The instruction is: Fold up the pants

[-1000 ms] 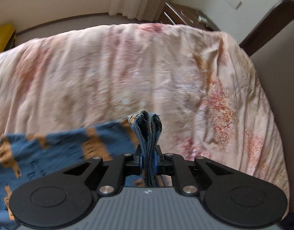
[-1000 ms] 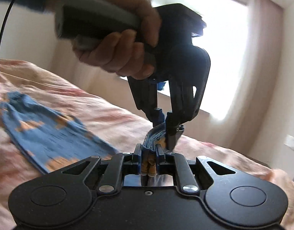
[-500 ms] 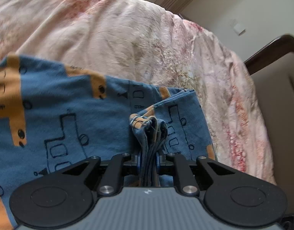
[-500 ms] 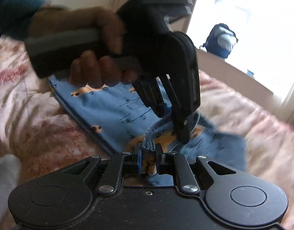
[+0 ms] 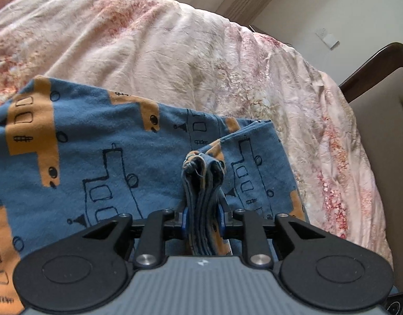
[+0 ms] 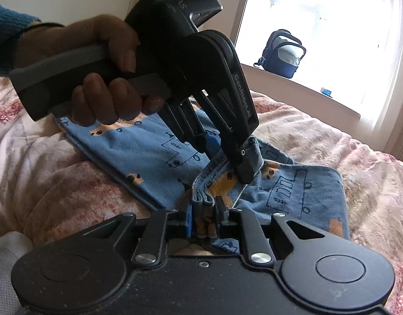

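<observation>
Blue patterned pants (image 5: 101, 162) lie on the pink bed (image 5: 175, 52). Left claw (image 6: 222, 155), side lettered "GenRobot.AI", and right claw (image 6: 203, 221) each pinch bunched pants edge, near centre.

1. A pink floral duvet (image 5: 175, 52) fills most of both views.
2. A dark wooden bed frame (image 5: 372, 63) stands at right in the left view.
3. A blue backpack (image 6: 282, 52) sits on the windowsill (image 6: 306, 84), upper right in the right view.
4. A wall switch (image 5: 327, 38) shows upper right.
</observation>
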Motion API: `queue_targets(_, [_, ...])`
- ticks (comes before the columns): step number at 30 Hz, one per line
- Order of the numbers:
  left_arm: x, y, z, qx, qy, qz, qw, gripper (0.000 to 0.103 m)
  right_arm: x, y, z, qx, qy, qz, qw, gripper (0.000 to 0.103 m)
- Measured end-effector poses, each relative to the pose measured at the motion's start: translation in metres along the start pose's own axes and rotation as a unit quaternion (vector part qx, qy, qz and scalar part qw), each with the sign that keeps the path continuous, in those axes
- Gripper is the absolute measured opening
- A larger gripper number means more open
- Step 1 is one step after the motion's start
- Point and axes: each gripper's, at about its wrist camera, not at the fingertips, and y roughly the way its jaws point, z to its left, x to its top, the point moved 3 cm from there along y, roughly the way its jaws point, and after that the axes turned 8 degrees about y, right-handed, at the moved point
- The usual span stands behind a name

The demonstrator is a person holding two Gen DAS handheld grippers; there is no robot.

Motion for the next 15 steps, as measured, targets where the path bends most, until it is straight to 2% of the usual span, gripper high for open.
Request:
queue_targets(6, [0.000,-0.003,-0.009,0.027,0.015,0.001,0.9995,0.026,-0.001,-0.002,-0.001,-0.007,0.001,0.002,1.000,0.018])
queue_targets(15, [-0.001,-0.001,-0.012,0.031,0.017,0.003,0.9994,0.033,-0.003,-0.003,-0.002,-0.011,0.005,0.005,1.000,0.018])
